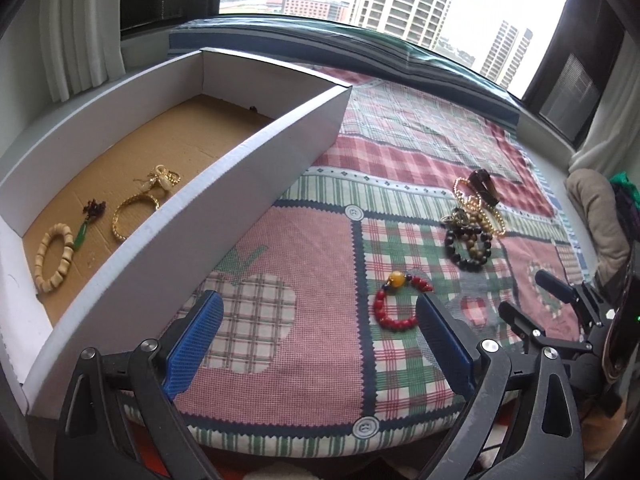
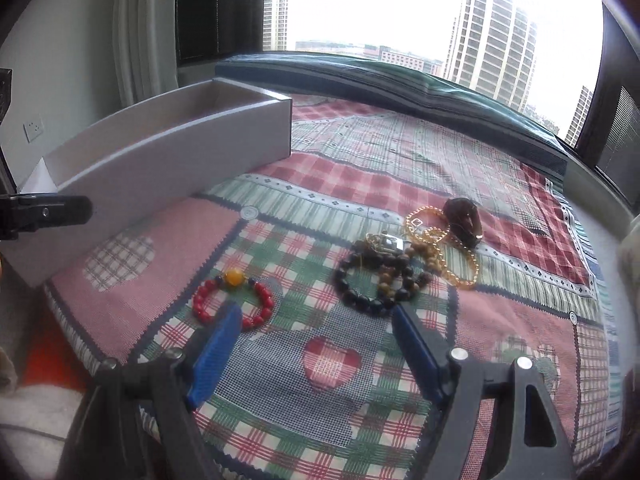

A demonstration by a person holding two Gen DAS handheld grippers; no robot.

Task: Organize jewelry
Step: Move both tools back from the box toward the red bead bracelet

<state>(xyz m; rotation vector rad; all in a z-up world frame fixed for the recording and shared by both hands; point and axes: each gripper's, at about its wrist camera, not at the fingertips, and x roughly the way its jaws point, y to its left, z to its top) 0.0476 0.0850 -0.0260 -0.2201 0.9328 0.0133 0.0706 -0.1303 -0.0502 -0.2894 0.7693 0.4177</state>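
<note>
On the left wrist view: left gripper [image 1: 318, 330] hovers over a patchwork quilt [image 1: 280, 240], blue pads spread wide, nothing between them. White cardboard box [image 1: 224, 184] sits to the left, brown floor showing. Inside it: a pale wooden bead bracelet [image 1: 54, 258] at the near end, a small green pendant [image 1: 80, 236] touching it, a gold chain bracelet [image 1: 132, 212] beside that, and a cream-and-gold piece [image 1: 160, 178] just beyond. Out on the quilt, a red bead bracelet [image 1: 400, 300] with one amber bead lies just beside the right-hand pad. Farther off, a tangled pile of dark beads and gold chain [image 1: 474, 220]. Right gripper [image 1: 532, 300] shows at the right edge, black fingers apart, holding nothing.

Right wrist view: right gripper [image 2: 316, 320] low over the quilt [image 2: 400, 180], pads well apart and empty. Red bead bracelet [image 2: 236, 300] lies at the left pad's tip, partly hidden behind it. Pile of dark beads and gold chain [image 2: 404, 264] lies just ahead of the right pad. Box [image 2: 180, 152] stands far left; contents hidden by its wall. One black finger of the left gripper [image 2: 48, 214] pokes in at the left edge. City towers [image 2: 492, 40] fill the window.
</note>
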